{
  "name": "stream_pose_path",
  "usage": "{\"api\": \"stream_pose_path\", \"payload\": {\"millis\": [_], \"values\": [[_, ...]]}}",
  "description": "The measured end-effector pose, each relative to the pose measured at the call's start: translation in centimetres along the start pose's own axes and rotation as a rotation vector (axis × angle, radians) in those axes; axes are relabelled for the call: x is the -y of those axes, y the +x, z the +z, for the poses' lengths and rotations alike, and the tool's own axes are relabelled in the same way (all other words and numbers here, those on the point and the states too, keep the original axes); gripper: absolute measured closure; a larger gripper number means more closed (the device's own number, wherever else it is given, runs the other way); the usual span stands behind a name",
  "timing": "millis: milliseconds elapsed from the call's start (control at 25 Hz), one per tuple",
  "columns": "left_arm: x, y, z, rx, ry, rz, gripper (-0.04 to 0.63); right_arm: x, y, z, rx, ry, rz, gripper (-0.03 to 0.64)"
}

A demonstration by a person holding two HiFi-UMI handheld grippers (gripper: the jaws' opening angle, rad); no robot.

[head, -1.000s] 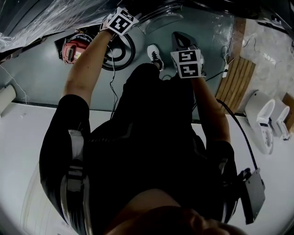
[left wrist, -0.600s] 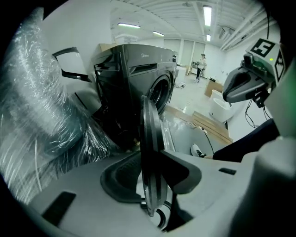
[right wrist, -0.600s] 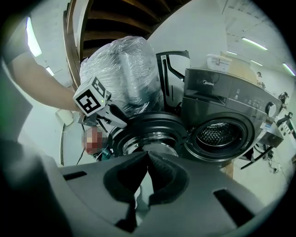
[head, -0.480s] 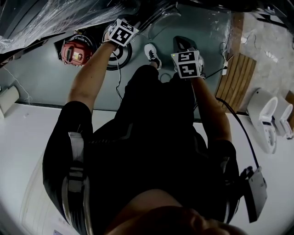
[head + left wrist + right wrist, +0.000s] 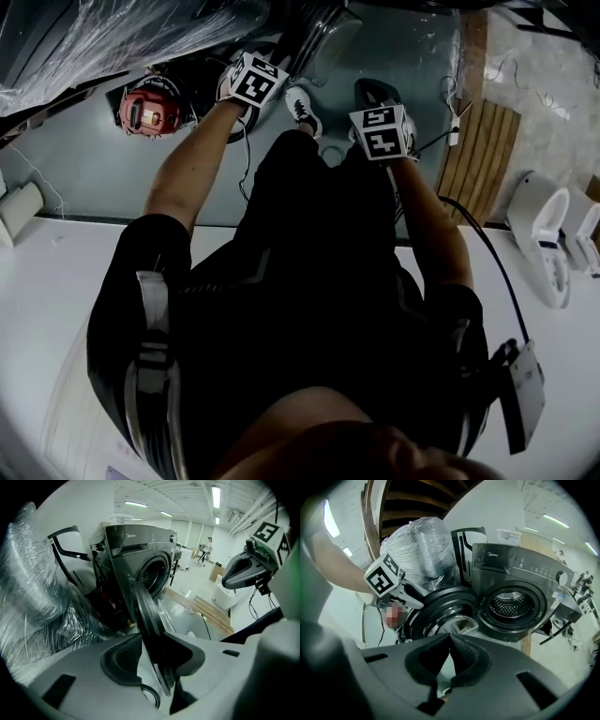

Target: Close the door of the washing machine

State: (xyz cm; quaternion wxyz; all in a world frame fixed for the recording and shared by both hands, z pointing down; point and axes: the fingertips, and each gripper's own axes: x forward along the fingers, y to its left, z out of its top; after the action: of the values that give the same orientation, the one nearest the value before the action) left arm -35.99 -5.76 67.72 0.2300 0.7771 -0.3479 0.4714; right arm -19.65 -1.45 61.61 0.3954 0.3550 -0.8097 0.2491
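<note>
The dark grey washing machine [image 5: 140,550] stands with its drum mouth [image 5: 513,604] uncovered. Its round door [image 5: 445,611] hangs partly swung out. In the left gripper view the door [image 5: 143,606] shows edge-on, its rim running down between the pads of my left gripper [image 5: 157,644]. Those jaws are opening, and a sliver of gap shows beside the left pad. My right gripper [image 5: 450,639] is shut with nothing in it and points at the door's face from a short way off. In the head view both marker cubes show, the left gripper [image 5: 251,80] and the right gripper [image 5: 382,129].
A plastic-wrapped bundle [image 5: 417,550] stands close to the machine's left side. On the floor are a red device [image 5: 148,111], cables and wooden slats [image 5: 478,141]. White units [image 5: 548,244] stand at the right. My shoe [image 5: 300,103] is between the grippers.
In the head view the left gripper has moved down the picture, closer to my shoe and the door. The right gripper keeps almost the same spot in the picture.
</note>
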Motion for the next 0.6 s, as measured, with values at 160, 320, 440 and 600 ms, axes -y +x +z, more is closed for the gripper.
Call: {"api": "stream_pose_path", "payload": {"millis": [160, 320, 440, 600], "values": [[1.6, 0.7, 0.7, -0.003, -0.041, 0.014, 0.457, 1.4, -0.7, -1.3, -0.014, 0.016, -0.004, 0.612], [3.3, 1.1, 1.2, -0.01, -0.073, 0.034, 0.454, 2.0, -1.1, -2.6, -0.022, 0.03, -0.005, 0.612], [4.7, 1.5, 2.0, -0.008, -0.107, 0.035, 0.454, 2.6, -1.5, -3.4, -0.026, 0.038, -0.001, 0.612], [6.8, 2.1, 3.1, -0.035, -0.139, 0.055, 0.449, 3.6, -2.1, -4.7, -0.026, 0.064, 0.003, 0.612]]}}
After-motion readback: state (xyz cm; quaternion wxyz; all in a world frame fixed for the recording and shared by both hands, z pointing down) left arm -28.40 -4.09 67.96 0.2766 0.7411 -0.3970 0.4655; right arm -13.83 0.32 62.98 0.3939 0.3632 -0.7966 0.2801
